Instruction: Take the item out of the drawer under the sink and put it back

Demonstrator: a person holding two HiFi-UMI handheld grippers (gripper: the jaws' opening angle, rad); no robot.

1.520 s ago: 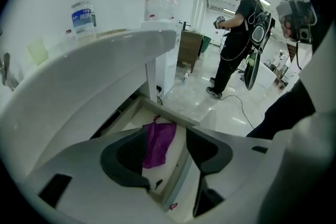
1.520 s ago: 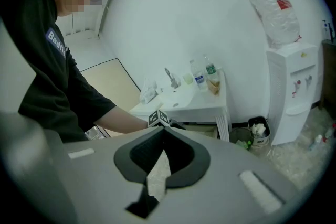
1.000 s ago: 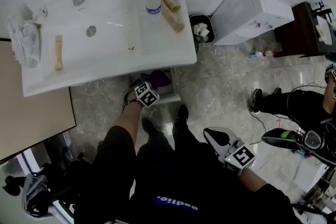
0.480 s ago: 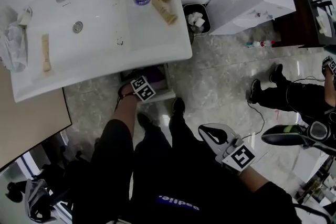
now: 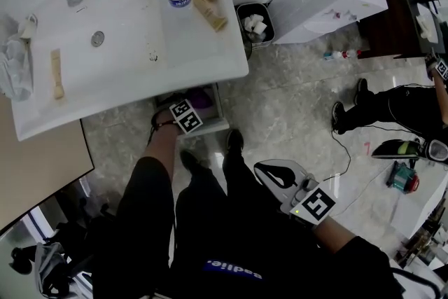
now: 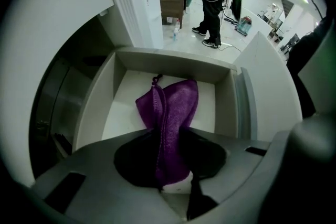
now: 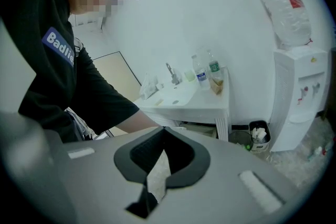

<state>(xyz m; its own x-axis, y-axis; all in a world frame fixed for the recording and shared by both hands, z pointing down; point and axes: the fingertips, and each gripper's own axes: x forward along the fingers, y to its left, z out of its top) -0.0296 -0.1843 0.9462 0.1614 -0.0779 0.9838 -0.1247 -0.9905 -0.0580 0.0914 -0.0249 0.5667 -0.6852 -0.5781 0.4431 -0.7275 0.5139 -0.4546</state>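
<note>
Lowered since the earlier frame, the left gripper now points straight down into the open drawer under the sink, at the sink's front edge. Its fingers have just been closing and now pinch a purple pouch, which lies on the drawer floor and bunches into a ridge between them. The right gripper hangs well away from the sink, beside the person's leg, fingers together and holding nothing. Taking the pouch out looks barely begun. The cloth is soft, so the grip probably holds only a fold; a firm, steady squeeze should keep it from slipping. A lift towards the person would likely clear the sink's underside and drawer walls best. The cord at the pouch's far end could snag.
</note>
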